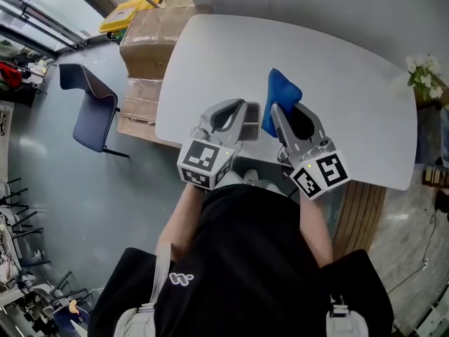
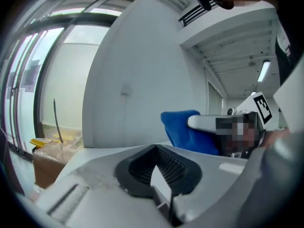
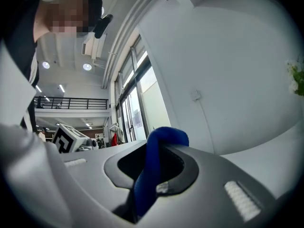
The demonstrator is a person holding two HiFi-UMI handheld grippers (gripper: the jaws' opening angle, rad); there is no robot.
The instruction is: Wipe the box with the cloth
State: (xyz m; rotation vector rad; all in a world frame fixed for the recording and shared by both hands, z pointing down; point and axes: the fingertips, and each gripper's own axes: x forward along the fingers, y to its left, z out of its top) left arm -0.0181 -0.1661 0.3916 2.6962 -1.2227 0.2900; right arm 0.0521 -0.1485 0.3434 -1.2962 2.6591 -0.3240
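Note:
My right gripper (image 1: 286, 116) is shut on a blue cloth (image 1: 279, 95) that sticks up out of its jaws over the near edge of the white table (image 1: 337, 76). In the right gripper view the cloth (image 3: 159, 151) runs up between the closed jaws of that gripper (image 3: 151, 182). My left gripper (image 1: 237, 118) is held beside it, with a small pale grey box (image 1: 251, 122) at its tips. The left gripper (image 2: 164, 182) has its jaws closed on a thin pale wedge, the box's edge (image 2: 159, 175). The blue cloth (image 2: 183, 131) hangs at the right of that view.
Stacked cardboard cartons (image 1: 149, 44) stand on the floor left of the table, with a yellow object (image 1: 126, 14) behind them. A blue chair (image 1: 91, 111) stands further left. White flowers (image 1: 424, 74) are at the table's right end. Both gripper views point up at a white wall.

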